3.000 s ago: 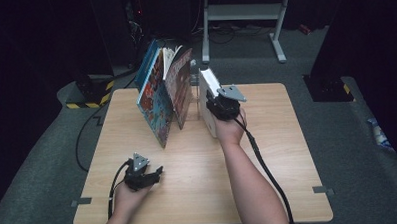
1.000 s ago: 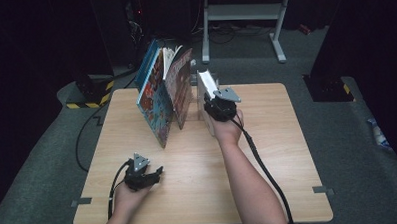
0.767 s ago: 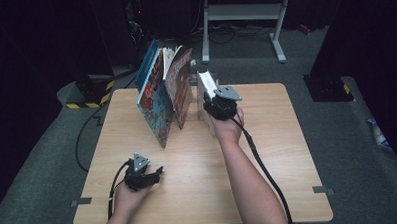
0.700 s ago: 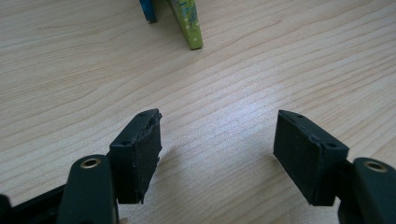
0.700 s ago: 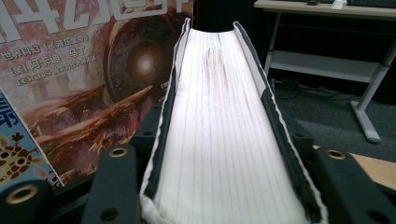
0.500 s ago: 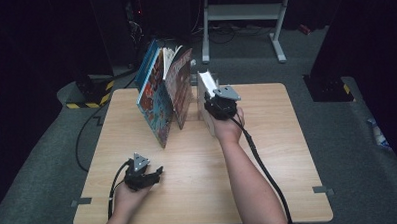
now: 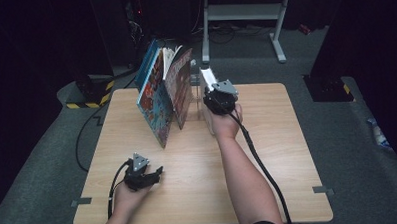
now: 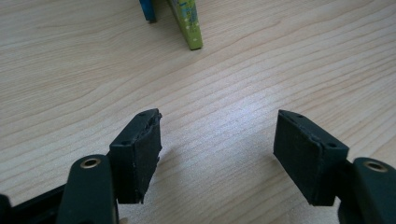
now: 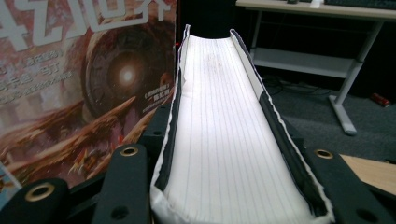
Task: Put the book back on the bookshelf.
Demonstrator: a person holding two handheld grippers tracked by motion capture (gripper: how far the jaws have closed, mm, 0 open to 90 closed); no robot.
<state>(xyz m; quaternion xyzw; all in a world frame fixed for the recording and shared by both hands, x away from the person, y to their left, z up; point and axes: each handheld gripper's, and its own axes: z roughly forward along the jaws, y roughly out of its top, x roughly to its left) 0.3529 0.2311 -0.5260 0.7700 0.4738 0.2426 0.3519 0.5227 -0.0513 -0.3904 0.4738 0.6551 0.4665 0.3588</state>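
The right gripper is closed on a thick book standing page edges up at the far side of the wooden table; its jaws have just been closing, and in the right gripper view they press on the dark covers from both sides, with the white page block between them. The book's title and front cover are hidden, and its lower part is cut off by the frame. Just beside it, a paperback with a reddish illustrated cover leans in a row of picture books, whose cover lettering is cropped. The left gripper rests near the table's front edge, its jaws standing well apart over bare wood with nothing between them.
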